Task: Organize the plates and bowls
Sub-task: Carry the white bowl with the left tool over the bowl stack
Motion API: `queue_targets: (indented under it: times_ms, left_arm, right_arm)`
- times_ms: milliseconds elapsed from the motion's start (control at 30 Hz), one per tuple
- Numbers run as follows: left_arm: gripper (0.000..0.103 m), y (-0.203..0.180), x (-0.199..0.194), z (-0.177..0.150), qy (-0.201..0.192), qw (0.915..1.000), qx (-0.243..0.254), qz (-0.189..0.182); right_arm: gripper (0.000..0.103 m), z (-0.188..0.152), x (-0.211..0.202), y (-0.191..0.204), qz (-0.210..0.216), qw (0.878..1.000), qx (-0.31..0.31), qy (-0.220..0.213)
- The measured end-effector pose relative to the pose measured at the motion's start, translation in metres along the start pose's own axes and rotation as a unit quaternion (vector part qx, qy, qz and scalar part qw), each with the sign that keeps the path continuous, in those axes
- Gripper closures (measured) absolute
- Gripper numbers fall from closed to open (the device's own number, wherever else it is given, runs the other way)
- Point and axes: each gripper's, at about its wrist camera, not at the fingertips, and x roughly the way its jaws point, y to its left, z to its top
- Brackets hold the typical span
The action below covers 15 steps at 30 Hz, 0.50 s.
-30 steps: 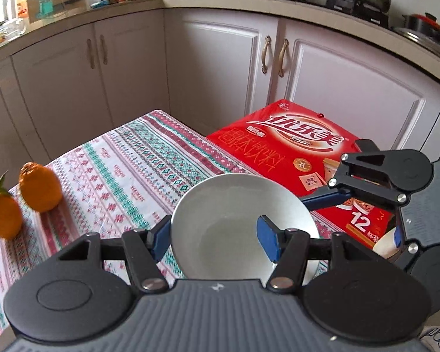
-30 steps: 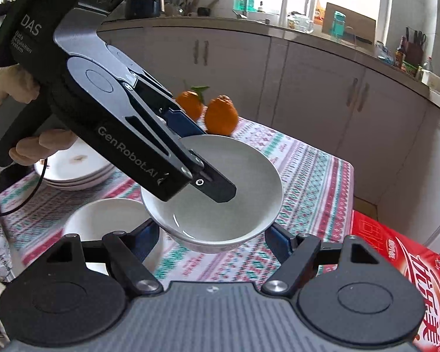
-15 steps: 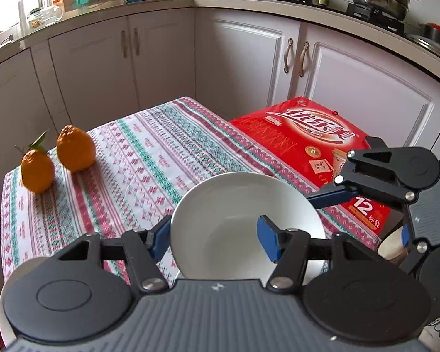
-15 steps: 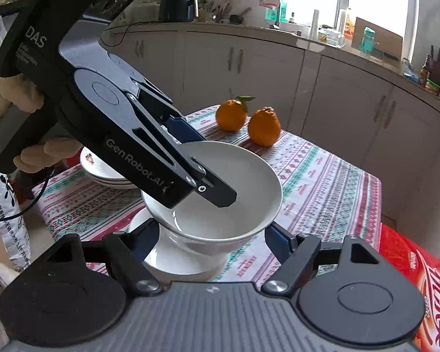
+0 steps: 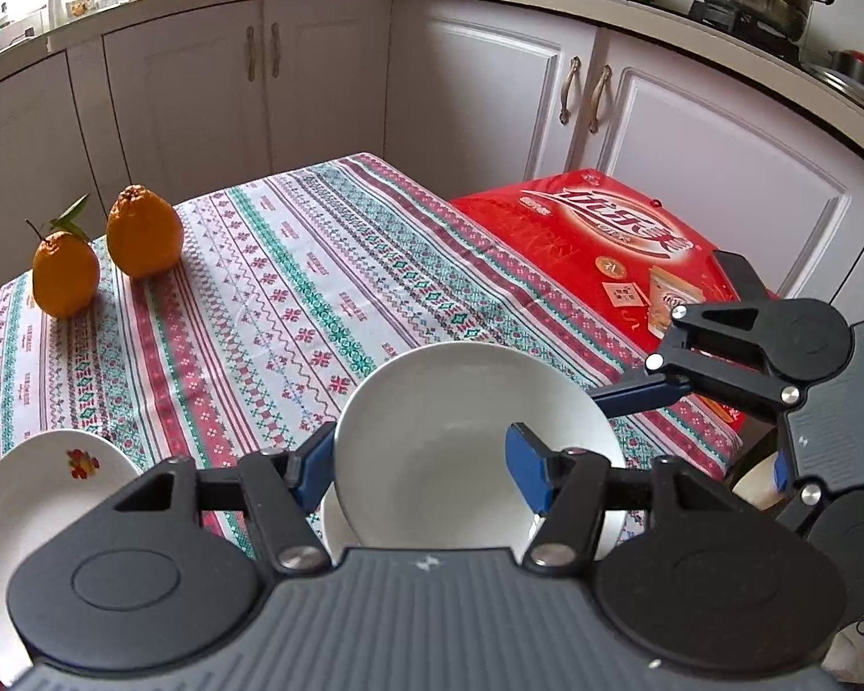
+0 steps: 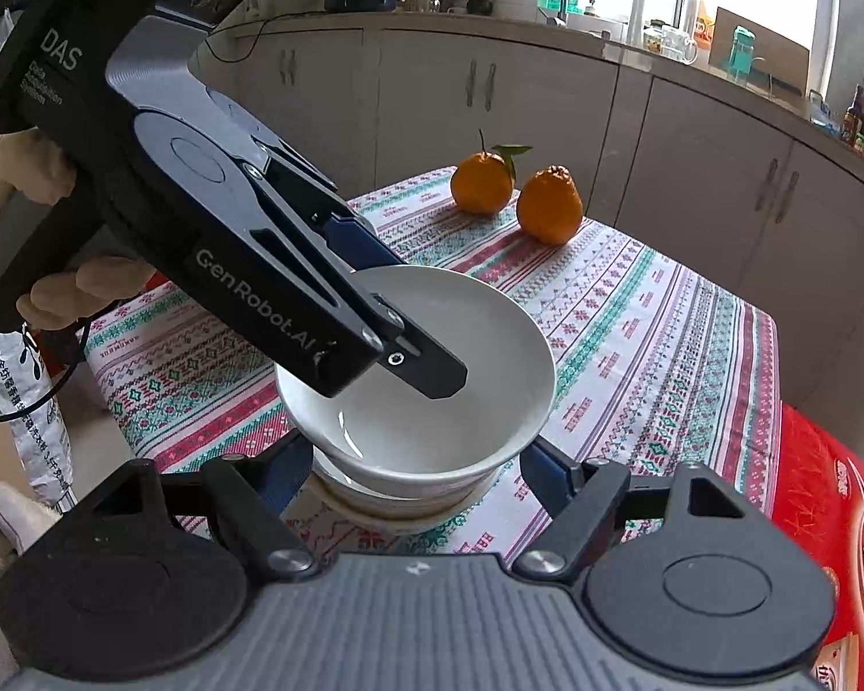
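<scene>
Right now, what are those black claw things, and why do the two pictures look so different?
They are hand-held grabbing tools. A person holds one in each hand, and each has a camera looking along its two fingers. One picture comes from the left tool, the other from the right tool, so each also sees the other. The left tool is pinching the rim of a white bowl, one finger inside and one outside, right over a second bowl. The right tool is open, with its fingers either side of the bowls. On the patterned tablecloth sit two oranges and a flowered plate. A red box stands beside the table.
</scene>
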Motion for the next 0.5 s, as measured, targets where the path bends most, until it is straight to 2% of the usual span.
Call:
queue_targets:
  times_ms: [500]
  left_arm:
    - [0.042, 0.013, 0.007, -0.005, 0.004, 0.9998, -0.019, -0.006]
  right_arm:
    - [0.02, 0.002, 0.013, -0.001, 0.011, 1.0, 0.003, 0.011]
